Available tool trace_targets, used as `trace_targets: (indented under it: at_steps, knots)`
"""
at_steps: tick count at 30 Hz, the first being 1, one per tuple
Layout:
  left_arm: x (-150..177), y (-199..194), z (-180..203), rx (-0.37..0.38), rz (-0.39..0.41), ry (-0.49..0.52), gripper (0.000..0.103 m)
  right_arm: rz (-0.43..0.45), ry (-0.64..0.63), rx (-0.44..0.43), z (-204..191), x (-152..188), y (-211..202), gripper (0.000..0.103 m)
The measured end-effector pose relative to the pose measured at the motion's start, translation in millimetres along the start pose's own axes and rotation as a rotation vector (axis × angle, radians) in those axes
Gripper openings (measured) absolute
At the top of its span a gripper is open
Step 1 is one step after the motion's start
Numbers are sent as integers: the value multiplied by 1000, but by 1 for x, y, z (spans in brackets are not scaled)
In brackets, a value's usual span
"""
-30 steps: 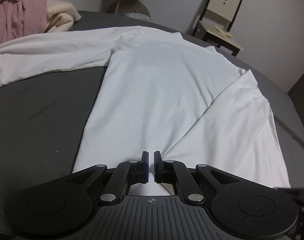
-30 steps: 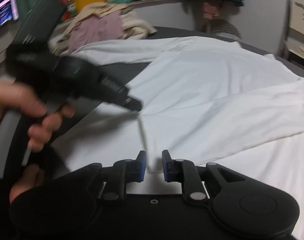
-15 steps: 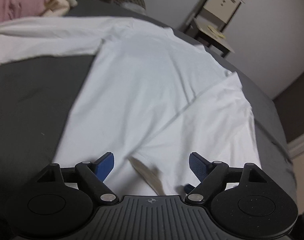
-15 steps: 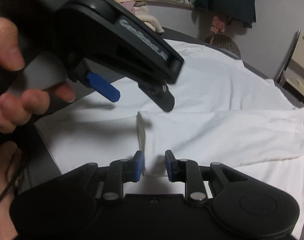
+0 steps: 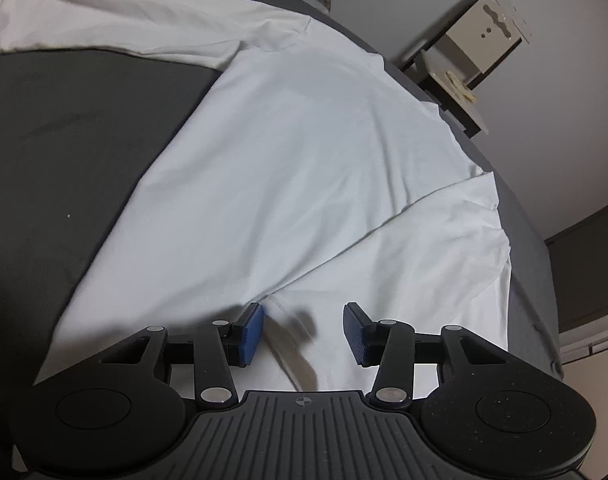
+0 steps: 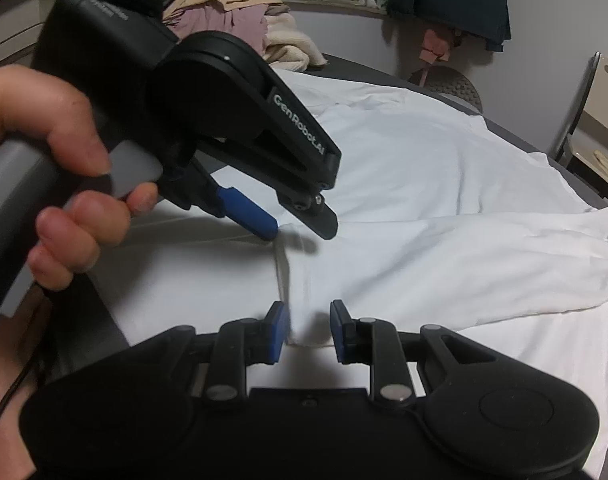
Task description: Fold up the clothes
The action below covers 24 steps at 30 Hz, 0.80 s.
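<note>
So, quick rundown of what's visible:

Shirt: white long-sleeve shirt point(image 5: 304, 168) spread flat on a dark grey bed point(image 5: 64, 140), stretching away ahead of both tongs. One sleeve is folded across the body, and its cuff point(image 6: 300, 320) lies right in front of them.

Left tongs: left tongs point(image 5: 302, 330) are spread wide with nothing gripped. The cuff end sits between the blue pads point(image 5: 251, 330), a bit nearer the left one. Can't tell if the pad tips touch the cloth.

Right tongs: right tongs point(image 6: 305, 330) are partly open, straddling the cuff's near corner. The cloth looks just beside the left pad, but it's blurry there, so contact is unclear. Not clamped on anything.

Left hand: the hand point(image 6: 60, 184) gripping the left tool fills the left of the right wrist view and hides the bed behind it.

Other sleeve: runs off the left frame edge in the left wrist view, cut off.

Background: a heap of pink and cream clothes point(image 6: 244, 28) far ahead to the left, partly hidden by the tool; a chair point(image 5: 463, 64) far ahead to the right.
</note>
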<state>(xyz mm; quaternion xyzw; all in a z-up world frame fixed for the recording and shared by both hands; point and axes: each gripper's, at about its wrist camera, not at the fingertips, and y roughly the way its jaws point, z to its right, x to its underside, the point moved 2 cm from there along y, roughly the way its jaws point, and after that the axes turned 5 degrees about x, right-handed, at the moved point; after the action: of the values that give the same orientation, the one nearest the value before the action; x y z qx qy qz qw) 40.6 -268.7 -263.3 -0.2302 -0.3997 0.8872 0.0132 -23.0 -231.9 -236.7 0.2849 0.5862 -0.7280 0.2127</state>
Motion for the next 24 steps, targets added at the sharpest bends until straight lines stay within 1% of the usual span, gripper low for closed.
trace_targets:
  at_steps: [2,3,4,5,6,7,9,11,13,15,17,18,20,24]
  knots:
    - [0,2,0,-5,7,1,21,-15,-6,10,-1,1,4,23]
    - [0,3,-1,-7,10,2,19,-24,-8,17,-2,2,6,21]
    - [0,3,-1,-10,13,3,8,-28,-4,16,-1,2,7,20]
    - [0,4,-1,-9,16,6,1,-30,4,11,0,2,7,17]
    - [0,2,0,-8,24,16,1,-33,11,5,1,2,8,10]
    - [1,-1,2,-9,40,33,1,-35,18,0,2,1,9,9]
    - [1,-9,7,-15,71,69,1,-30,22,-15,2,1,7,5]
    - [2,-19,12,-33,97,103,1,-14,29,-38,2,1,2,4]
    - [2,-27,13,-53,116,116,1,5,30,-58,2,0,-4,4]
    - [2,-29,11,-77,118,114,1,14,22,-64,2,0,-6,4]
    - [2,-26,7,-106,112,109,1,-1,23,-76,2,1,-4,4]
    - [3,-26,7,-128,115,122,1,-15,21,-86,1,1,-2,1]
    - [4,-26,6,-164,119,143,1,-40,24,-113,0,2,2,1]
    - [4,-28,6,-197,118,160,1,-38,25,-114,-2,2,1,1]
